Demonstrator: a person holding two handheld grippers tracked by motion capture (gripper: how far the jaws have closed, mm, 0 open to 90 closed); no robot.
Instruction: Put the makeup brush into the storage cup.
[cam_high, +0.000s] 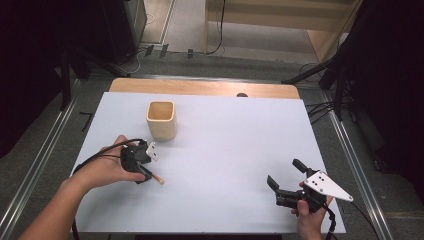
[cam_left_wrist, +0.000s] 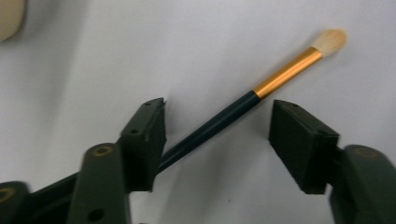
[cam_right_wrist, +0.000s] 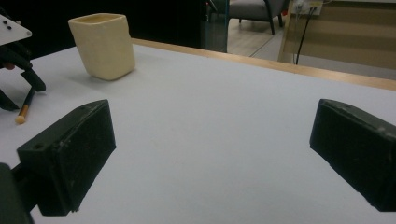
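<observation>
While you sat at the white table (cam_high: 225, 150), the high view showed the cream cup (cam_high: 161, 120) standing upright toward the far left of it, and everything else is placed from that cup. Your left hand (cam_high: 107, 167) rested on the table just in front of the cup, on your side of it, carrying the left gripper (cam_high: 145, 172) tipped down at the surface. A small brush (cam_high: 156, 177) poked out from under that gripper, its pale tip pointing away from the cup toward the table's middle. Your right hand (cam_high: 310, 212) held the right gripper (cam_high: 285, 177) well apart from the cup, near the front right corner, its jaws spread wide and aimed back toward the cup's side.

Through the left gripper view, the left gripper (cam_left_wrist: 217, 135) had its jaws parted, and the brush (cam_left_wrist: 261, 84) lay flat on the table between them. Its dark handle ran close against one jaw, clear of the other, so nothing was clamped. A gold ferrule and cream bristles reached past the jaw tips.

Seen from the right gripper view, the right gripper (cam_right_wrist: 210, 140) stood wide open over bare table. The cup (cam_right_wrist: 102, 44) sat far off at the upper left, with the brush (cam_right_wrist: 24, 109) lying near it beside your other gripper (cam_right_wrist: 16, 70).
</observation>
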